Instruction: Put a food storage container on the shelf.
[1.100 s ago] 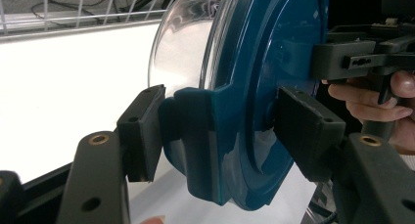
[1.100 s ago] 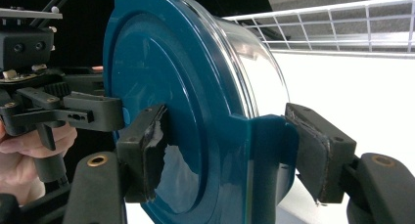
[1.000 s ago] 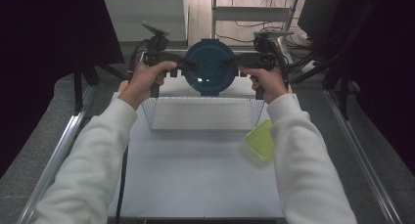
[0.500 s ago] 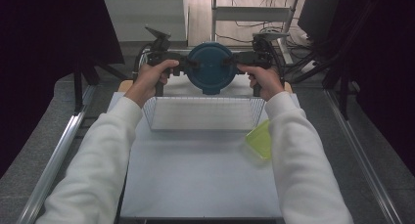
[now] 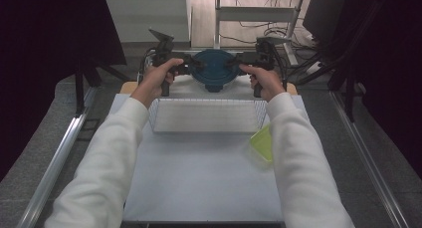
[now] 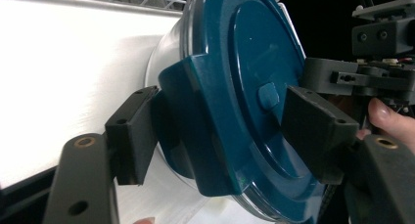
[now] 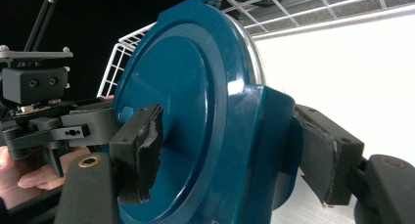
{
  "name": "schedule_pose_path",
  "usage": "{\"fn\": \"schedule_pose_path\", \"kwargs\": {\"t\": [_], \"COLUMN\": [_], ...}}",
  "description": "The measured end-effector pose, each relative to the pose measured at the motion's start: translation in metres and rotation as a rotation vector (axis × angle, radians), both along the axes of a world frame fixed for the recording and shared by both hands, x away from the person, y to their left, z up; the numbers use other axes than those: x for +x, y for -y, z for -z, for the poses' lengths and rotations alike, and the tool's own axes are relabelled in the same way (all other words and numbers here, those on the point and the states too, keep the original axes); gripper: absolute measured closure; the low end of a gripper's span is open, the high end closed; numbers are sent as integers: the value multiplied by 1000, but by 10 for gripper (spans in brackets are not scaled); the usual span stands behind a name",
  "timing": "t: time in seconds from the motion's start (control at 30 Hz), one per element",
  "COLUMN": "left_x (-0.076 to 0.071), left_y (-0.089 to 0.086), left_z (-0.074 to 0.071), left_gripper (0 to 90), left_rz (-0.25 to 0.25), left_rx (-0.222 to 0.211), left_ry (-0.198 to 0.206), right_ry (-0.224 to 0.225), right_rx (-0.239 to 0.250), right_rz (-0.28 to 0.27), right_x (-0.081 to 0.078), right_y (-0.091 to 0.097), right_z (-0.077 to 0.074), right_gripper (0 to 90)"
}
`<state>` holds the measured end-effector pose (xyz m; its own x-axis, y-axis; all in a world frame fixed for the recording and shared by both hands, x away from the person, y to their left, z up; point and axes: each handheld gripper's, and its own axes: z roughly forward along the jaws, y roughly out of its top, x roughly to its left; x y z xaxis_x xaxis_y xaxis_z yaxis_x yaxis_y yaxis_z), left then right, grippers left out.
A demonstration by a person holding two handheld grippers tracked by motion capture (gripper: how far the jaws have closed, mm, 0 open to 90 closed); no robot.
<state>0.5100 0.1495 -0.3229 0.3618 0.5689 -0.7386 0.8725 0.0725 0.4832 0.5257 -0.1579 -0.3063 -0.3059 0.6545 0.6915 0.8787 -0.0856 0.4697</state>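
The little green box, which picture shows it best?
The high view. There the green box sits on the white table, partly hidden under the person's right sleeve. The left and right gripper views look at the blue lid up close, so they tell nothing about the box.

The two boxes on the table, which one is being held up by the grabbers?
The round dark-blue container; the left gripper and right gripper clamp its side tabs. The green container lies untouched by the wire rack.
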Motion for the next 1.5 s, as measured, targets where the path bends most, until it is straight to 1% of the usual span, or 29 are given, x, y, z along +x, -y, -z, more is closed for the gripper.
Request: {"fn": "schedule_pose_path", "kwargs": {"t": [0.03, 0.4, 0.43, 0.47, 0.5, 0.53, 0.6, 0.63, 0.67, 0.73, 0.77, 0.8, 0.83, 0.9, 0.93, 1.0, 1.03, 1.07, 1.1, 1.17, 1.23, 1.27, 1.3, 1.33, 1.37, 1.4, 1.43, 1.47, 1.5], "left_x": [1, -1, -3, -5, -7, -8, -9, -10, -13, -15, -21, -21, -29, -35, -44, -50, -63, -63, -76, -82, -101, -101, -113, -113, -125, -125, -138, -138, -150], "left_y": [0, 2, 4, 8, 9, 10, 10, 9, 7, 6, 4, 4, 2, 0, -2, -1, -1, -1, 0, 1, 1, 1, -1, -1, -3, -3, -5, -5, -5], "left_z": [2, 3, 3, 3, 1, 0, -1, -2, -5, -7, -11, -11, -16, -18, -21, -22, -23, -23, -22, -22, -17, -17, -13, -13, -7, -7, 1, 1, 10], "left_gripper": [304, 290, 281, 252, 229, 194, 166, 118, 114, 111, 109, 108, 109, 111, 115, 119, 121, 123, 125, 131, 137, 138, 142, 148, 149, 155, 158, 162, 162], "left_rz": [-7, -22, -29, -39, -46, -55, -60, -72, -87, -87, -86, -86, -87, -90, -100, -97, -75, -75, -59, -55, -21, -21, -9, -9, 8, 8, 9, 9, 21], "left_rx": [-14, -8, 5, 22, 49, 67, 63, 51, 68, 68, 60, 60, 83, 85, 86, 91, 118, 118, 134, 132, 155, 155, 184, 184, 195, 195, 203, 203, 224], "left_ry": [2, 31, 44, 70, 85, 101, 113, 126, 151, 162, 185, 185, 221, 237, 262, 277, 312, 312, 340, 351, 376, 376, 396, 396, 407, 407, 416, 416, 424], "right_ry": [-4, 15, 27, 80, 108, 126, 128, 157, 172, 187, 218, 227, 238, 248, 281, 316, 332, 332, 372, 382, 412, 412, 432, 432, 447, 454, 465, 465, 487], "right_rx": [3, 6, 0, -45, -83, -79, -61, -75, -90, -105, -128, -119, -111, -115, -129, -135, -138, -138, -163, -168, -189, -189, -195, -195, -189, -198, -212, -212, -232], "right_rz": [11, 32, 34, 66, 77, 79, 79, 73, 74, 83, 86, 80, 74, 71, 67, 51, 34, 34, 11, 5, -31, -31, -46, -46, -58, -67, -73, -73, -81], "right_x": [1, -1, -2, -4, -6, -8, -9, -15, -17, -21, -29, -32, -35, -39, -46, -55, -59, -59, -71, -76, -94, -94, -107, -107, -119, -125, -131, -131, -143], "right_y": [0, -2, -2, -4, -4, -4, -3, -3, -4, -5, -5, -4, -3, -1, 3, 9, 12, 12, 20, 22, 32, 32, 38, 38, 46, 49, 52, 52, 59], "right_z": [2, 3, 3, 1, -2, -4, -6, -11, -13, -16, -21, -23, -25, -27, -31, -33, -33, -33, -32, -32, -27, -27, -23, -23, -17, -14, -10, -10, -2], "right_gripper": [299, 287, 278, 237, 216, 186, 168, 115, 100, 92, 81, 81, 81, 81, 87, 110, 115, 115, 133, 140, 153, 153, 162, 162, 165, 166, 168, 168, 172]}}
